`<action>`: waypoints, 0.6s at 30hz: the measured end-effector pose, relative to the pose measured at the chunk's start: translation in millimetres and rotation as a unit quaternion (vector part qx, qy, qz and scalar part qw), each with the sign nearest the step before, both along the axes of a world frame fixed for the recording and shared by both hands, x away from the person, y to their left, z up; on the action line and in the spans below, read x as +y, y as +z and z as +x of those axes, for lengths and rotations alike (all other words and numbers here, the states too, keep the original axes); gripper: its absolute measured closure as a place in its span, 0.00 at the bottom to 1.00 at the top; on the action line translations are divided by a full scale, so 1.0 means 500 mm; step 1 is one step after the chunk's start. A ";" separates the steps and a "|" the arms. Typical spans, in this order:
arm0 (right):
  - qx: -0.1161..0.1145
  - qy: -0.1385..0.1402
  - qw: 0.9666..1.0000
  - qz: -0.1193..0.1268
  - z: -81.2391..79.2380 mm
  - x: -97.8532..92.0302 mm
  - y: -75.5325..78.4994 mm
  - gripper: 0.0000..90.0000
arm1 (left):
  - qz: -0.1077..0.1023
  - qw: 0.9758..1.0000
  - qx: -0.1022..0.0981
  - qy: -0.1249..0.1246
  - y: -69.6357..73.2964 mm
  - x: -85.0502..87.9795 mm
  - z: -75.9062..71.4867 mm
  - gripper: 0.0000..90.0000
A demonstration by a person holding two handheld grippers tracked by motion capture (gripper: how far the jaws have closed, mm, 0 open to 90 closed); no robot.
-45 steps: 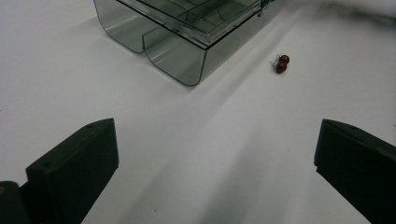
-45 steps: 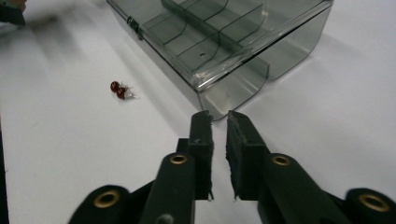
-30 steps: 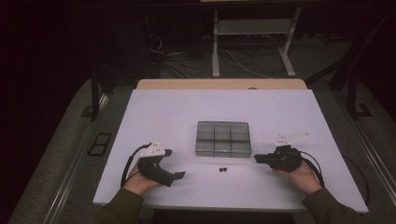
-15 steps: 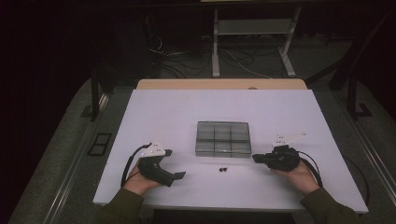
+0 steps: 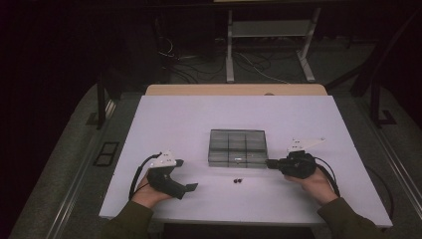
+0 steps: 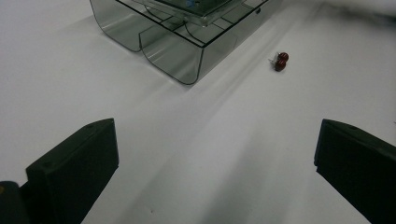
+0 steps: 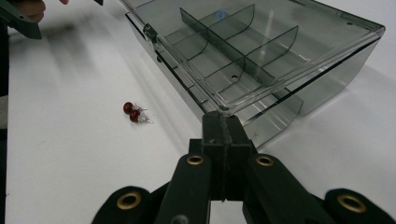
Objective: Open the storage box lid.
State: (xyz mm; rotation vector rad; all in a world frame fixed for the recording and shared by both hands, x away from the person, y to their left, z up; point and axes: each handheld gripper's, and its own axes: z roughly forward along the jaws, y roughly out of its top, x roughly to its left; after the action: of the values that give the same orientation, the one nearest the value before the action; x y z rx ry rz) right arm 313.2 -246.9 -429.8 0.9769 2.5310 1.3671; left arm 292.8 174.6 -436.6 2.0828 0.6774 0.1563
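A smoky clear compartment box (image 5: 237, 148) lies in the middle of the white table (image 5: 199, 119), its lid down over the dividers (image 7: 261, 51). Two small red studs (image 5: 239, 180) lie together on the table just in front of it. My right gripper (image 5: 269, 163) is shut, and its tips (image 7: 223, 122) rest against the box's near right corner at the lid's edge, with nothing seen between the jaws. My left gripper (image 5: 185, 175) rests on the table at the left, open and empty (image 6: 215, 172). It points toward the box (image 6: 177, 42) and the studs (image 6: 280, 61).
A wooden strip (image 5: 234, 89) runs along the table's far edge, with a metal stand (image 5: 268, 30) and cables on the dark floor behind it. Bare white table surrounds the box. In the right gripper view the left gripper (image 7: 21, 18) shows at the top left, beyond the studs (image 7: 132, 112).
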 end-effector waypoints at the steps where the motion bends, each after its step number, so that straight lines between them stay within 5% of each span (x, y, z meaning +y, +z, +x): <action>1: 0.000 0.000 1.000 0.000 0.000 0.000 0.000 0.99 | 0.000 1.000 0.000 0.000 0.000 0.000 0.000 0.00; 18: -0.012 -0.004 1.000 0.004 0.010 0.005 0.012 0.99 | -0.001 1.000 0.000 -0.001 0.000 -0.001 0.000 0.00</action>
State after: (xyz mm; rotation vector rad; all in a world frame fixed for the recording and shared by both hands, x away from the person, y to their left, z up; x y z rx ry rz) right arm 318.4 -244.5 -424.0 0.9649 2.5042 1.3808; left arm 292.7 174.0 -436.5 2.0819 0.6767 0.1544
